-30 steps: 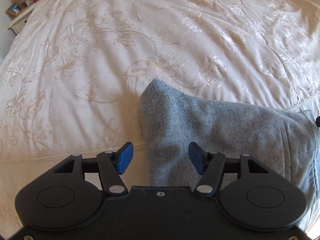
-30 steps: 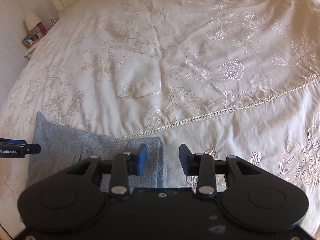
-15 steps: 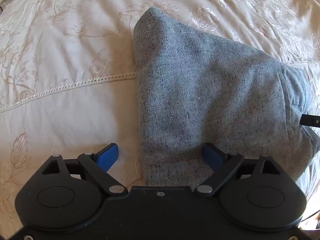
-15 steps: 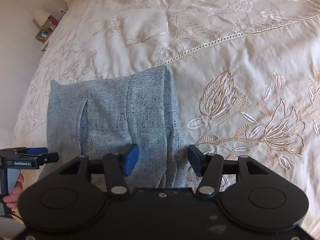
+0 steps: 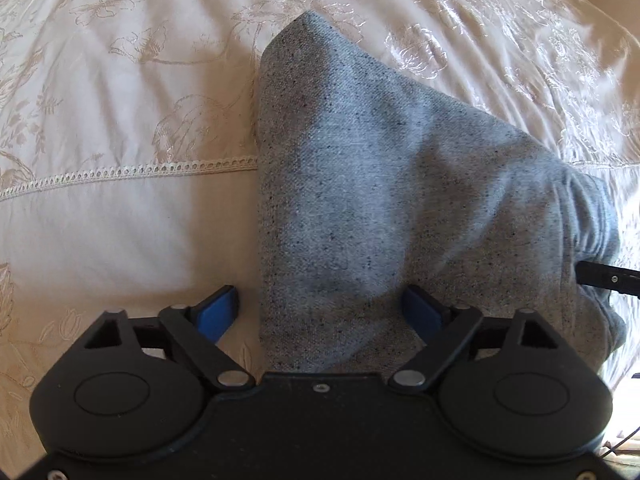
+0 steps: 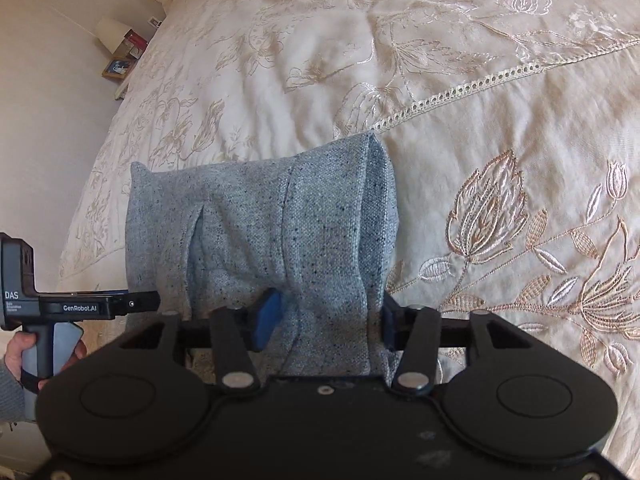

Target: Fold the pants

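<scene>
The grey speckled pants (image 5: 392, 200) lie folded into a compact bundle on the near part of a bed, on a cream bedspread (image 5: 120, 232) embroidered with flowers and crossed by a lace-like openwork seam (image 5: 132, 171).

In the left wrist view, the left gripper (image 5: 322, 312) sits at the near left edge of the bundle with its blue fingers (image 5: 218, 312) spread wide. The left finger is over bare bedspread just beside the cloth edge, and the right finger rests on or just over the grey fabric; nothing is pinched between them. At the right edge of that view a black bar of the other tool juts in against the cloth.

In the right wrist view, the right gripper (image 6: 326, 318) straddles the near right end of the pants (image 6: 272, 240), where a thick rolled fold runs from far to near. Its blue fingers (image 6: 269, 316) stand on either side of that fold with the cloth bunched between them, set moderately apart; whether they are actually squeezing it cannot be told. A seam and a slit-like pocket opening show on the upper layer.

At the left of that view, the person's left hand (image 6: 20, 354) grips the handle of the left gripper (image 6: 80, 306). Far left, beyond the bed, a nightstand (image 6: 120, 68) carries a lamp and a framed picture.
</scene>
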